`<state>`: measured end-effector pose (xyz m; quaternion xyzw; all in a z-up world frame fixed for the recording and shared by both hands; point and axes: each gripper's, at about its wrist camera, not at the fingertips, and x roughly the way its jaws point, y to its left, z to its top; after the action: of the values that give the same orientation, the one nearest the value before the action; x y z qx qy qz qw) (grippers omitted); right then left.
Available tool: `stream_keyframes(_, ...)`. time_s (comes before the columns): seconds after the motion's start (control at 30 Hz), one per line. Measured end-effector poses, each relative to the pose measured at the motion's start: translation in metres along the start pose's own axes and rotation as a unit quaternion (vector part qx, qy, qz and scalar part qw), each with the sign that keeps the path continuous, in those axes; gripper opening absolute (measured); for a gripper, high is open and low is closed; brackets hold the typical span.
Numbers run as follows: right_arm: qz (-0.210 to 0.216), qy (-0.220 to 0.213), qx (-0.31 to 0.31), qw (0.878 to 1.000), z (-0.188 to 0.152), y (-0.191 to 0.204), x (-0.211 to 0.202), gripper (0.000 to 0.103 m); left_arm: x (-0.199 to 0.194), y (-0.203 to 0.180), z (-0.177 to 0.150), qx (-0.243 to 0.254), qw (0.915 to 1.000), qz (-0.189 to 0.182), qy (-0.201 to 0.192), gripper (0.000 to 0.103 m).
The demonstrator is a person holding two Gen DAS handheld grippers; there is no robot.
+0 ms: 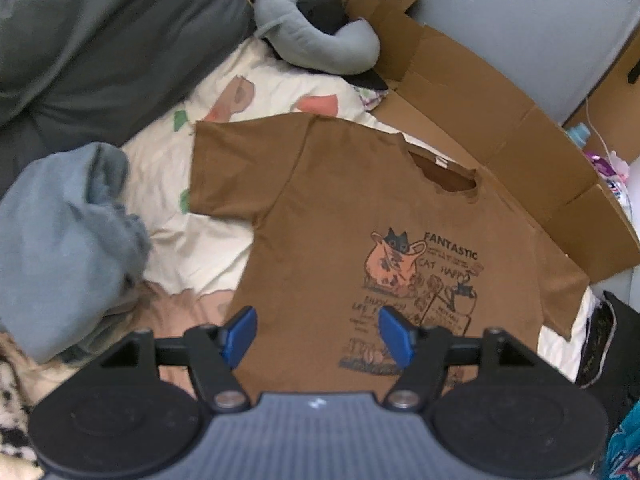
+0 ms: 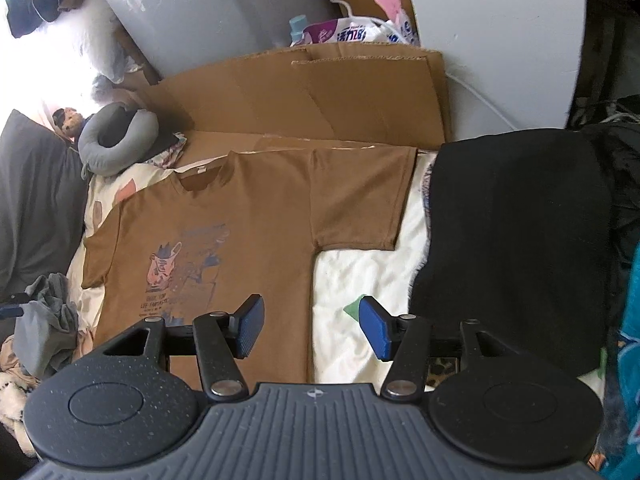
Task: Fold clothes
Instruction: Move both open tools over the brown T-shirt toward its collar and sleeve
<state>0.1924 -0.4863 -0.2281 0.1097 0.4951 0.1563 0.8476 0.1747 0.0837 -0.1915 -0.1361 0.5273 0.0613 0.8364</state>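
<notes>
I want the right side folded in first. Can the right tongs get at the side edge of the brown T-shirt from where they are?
Probably yes. The right tongs stand open right over the brown T-shirt side edge, one finger above the cloth, the other above the white bedding. Nothing lies between.

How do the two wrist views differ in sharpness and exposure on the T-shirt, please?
Left wrist: the T-shirt print reads sharply, while the grey clothes at the left edge smear with blur. Right wrist: the T-shirt print is soft and unreadable, the window area at upper left is blown out white, and the black cloth shows no detail.
</notes>
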Motion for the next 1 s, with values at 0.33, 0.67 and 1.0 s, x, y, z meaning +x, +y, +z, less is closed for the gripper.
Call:
stream_keyframes(0.33, -0.005, 0.015, -0.040, 0.999, 0.013, -0.002, 0.069, 0.060, 0.068, -0.044, 0.001, 0.043, 0.9990, -0.012, 0.004, 0.070)
stream_keyframes(0.67, 0.005, 0.022, -0.071, 0.997, 0.019, 0.001, 0.135, 0.059, 0.127, -0.077, -0.008, 0.072, 0.9971, -0.022, -0.007, 0.070)
stream_keyframes(1.0, 0.009, 0.001, -0.098, 0.995, 0.014, 0.002, 0.191, 0.059, 0.171, -0.127, -0.015, 0.119, 0.9908, -0.052, -0.038, 0.064)
